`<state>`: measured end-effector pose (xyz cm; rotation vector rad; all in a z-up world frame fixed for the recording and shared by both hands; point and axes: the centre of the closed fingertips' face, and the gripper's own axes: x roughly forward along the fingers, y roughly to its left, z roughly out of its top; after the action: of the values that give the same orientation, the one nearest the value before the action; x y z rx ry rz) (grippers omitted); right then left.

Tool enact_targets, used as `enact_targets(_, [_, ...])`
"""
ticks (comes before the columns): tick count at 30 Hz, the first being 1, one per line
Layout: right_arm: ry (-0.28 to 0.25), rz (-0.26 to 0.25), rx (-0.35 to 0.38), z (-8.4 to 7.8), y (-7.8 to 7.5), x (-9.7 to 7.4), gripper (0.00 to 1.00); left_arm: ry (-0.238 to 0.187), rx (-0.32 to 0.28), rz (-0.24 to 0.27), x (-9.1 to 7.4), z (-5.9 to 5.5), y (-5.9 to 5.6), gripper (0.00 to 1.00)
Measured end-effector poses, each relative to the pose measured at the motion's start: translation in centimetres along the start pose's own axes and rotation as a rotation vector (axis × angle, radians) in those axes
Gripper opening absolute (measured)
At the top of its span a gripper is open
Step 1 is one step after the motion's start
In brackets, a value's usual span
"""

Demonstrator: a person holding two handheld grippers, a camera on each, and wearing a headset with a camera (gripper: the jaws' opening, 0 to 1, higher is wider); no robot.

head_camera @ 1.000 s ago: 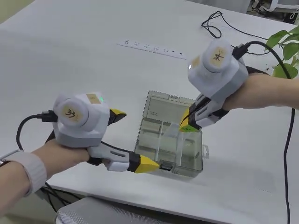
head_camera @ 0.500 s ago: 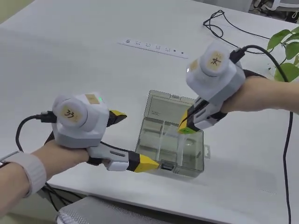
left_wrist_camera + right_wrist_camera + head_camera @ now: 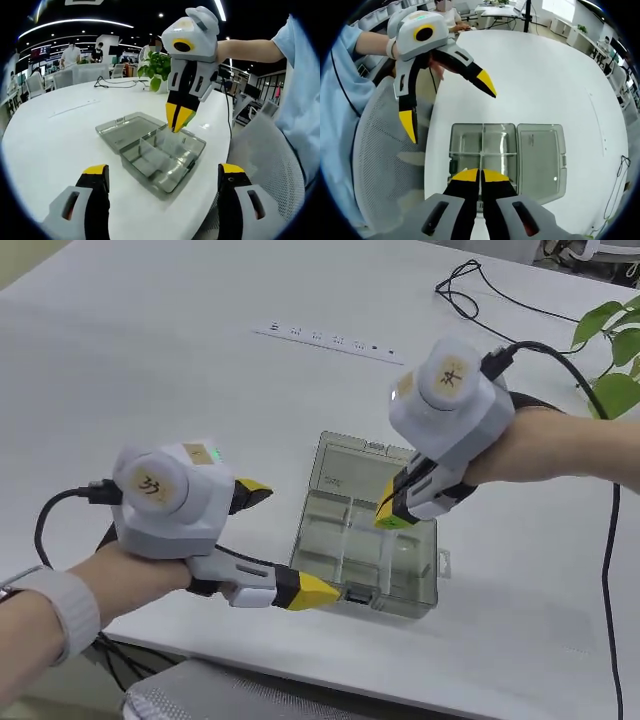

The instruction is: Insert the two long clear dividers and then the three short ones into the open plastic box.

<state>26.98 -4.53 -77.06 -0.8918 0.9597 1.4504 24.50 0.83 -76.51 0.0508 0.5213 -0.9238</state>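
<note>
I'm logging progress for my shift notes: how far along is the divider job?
Done: the box lies open with clear dividers standing in it. In hand: the right gripper is shut over the box; the left gripper is open and empty. Left: I cannot count the dividers, so some short ones may remain.

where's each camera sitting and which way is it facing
Head view: on the headset, facing down at the box, with both forearms, left gripper and right gripper.
Left gripper view: rides that gripper, facing past its open jaws over the box to the right gripper.
Right gripper view: rides that gripper, facing down past its shut jaws into the box.
Shared: the box; each gripper view catches the other gripper.
</note>
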Motion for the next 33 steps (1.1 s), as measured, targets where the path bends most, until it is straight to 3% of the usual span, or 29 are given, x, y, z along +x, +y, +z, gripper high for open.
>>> enact_targets(19, [0.07, -0.004, 0.032, -1.3, -0.4, 3.3, 0.02, -0.005, -0.003, 0.008, -0.2, -0.1, -0.1, 0.9])
enact_targets(33, [0.102, -0.016, 0.024, -1.6, -0.2, 3.8, 0.02, -0.015, -0.002, 0.003, 0.0, 0.3, -0.1, 0.9])
